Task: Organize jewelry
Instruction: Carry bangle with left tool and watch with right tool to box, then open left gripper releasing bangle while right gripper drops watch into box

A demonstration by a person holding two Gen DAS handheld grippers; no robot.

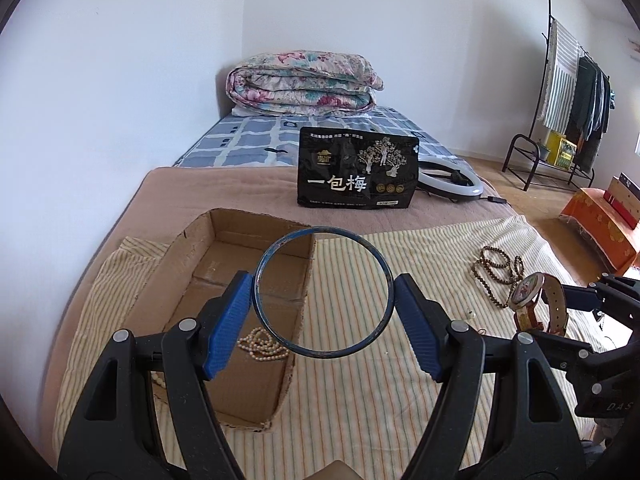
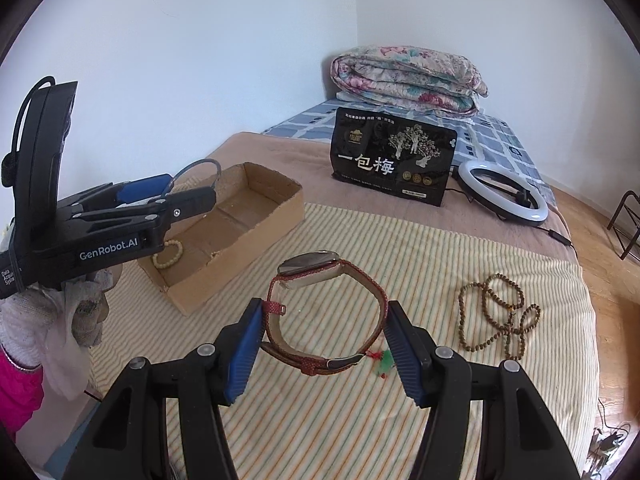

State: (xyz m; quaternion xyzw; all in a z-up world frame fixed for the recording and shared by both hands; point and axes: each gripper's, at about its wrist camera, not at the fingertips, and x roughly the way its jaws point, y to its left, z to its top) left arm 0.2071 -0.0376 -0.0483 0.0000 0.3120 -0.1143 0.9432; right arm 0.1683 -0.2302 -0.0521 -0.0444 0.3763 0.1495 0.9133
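Observation:
My left gripper [image 1: 324, 300] is shut on a thin blue bangle [image 1: 298, 350], its blue pads pressing the ring's two sides, held in the air over the right wall of an open cardboard box [image 1: 224, 232]. A cream pearl bracelet [image 1: 262, 344] lies inside the box. My right gripper [image 2: 325, 322] is shut on a wristwatch with a red strap [image 2: 320, 362], lifted above the striped cloth [image 2: 360, 240]. From the left wrist view that watch [image 1: 530, 296] hangs at the right. A brown bead necklace [image 2: 500, 316] lies on the cloth to the right.
A black snack bag [image 2: 394, 160] stands behind the cloth, with a white ring light [image 2: 502, 194] beside it and a folded floral quilt [image 2: 408, 78] at the back. A clothes rack [image 1: 568, 112] and an orange-covered box [image 1: 604, 224] stand on the floor. A gloved hand [image 2: 80, 304] holds the left gripper.

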